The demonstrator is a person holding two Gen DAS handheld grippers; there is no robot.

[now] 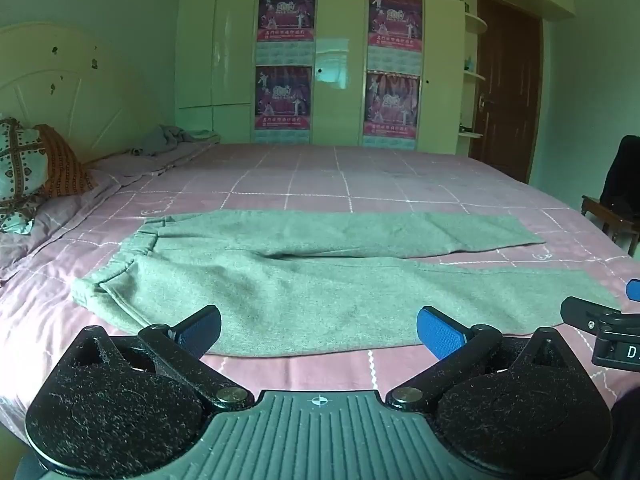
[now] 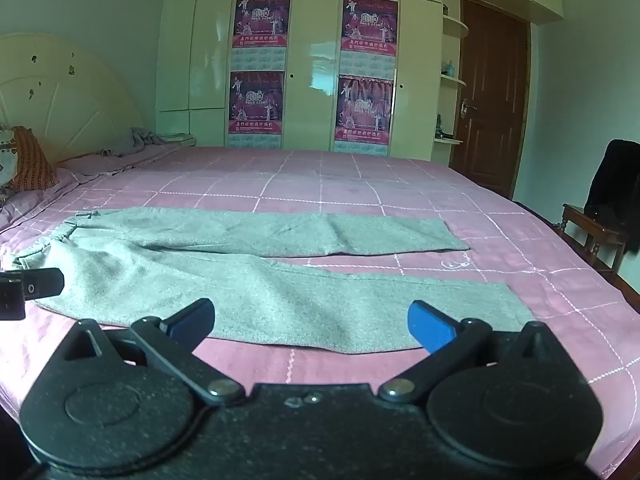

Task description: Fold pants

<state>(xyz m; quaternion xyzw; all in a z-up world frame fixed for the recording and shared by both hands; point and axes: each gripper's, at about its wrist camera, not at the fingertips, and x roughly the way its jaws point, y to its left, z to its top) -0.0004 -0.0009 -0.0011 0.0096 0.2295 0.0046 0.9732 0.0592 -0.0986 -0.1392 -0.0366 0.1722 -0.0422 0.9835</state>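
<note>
Grey-green pants (image 1: 304,280) lie flat on the pink checked bedspread (image 1: 320,176), waistband to the left, both legs stretched out to the right, near leg slightly apart from the far one. They also show in the right wrist view (image 2: 256,280). My left gripper (image 1: 318,330) is open and empty, just above the near edge of the pants near the hip. My right gripper (image 2: 310,322) is open and empty over the near leg's front edge. The right gripper shows at the left wrist view's right edge (image 1: 600,320); the left gripper's finger shows at the right wrist view's left edge (image 2: 28,288).
Pillows (image 1: 32,168) and a crumpled grey cloth (image 1: 172,140) lie at the bed's head on the left, under a cream headboard (image 1: 60,88). A wardrobe with posters (image 1: 320,60) stands behind the bed. A wooden chair with dark clothing (image 2: 608,216) stands at the right.
</note>
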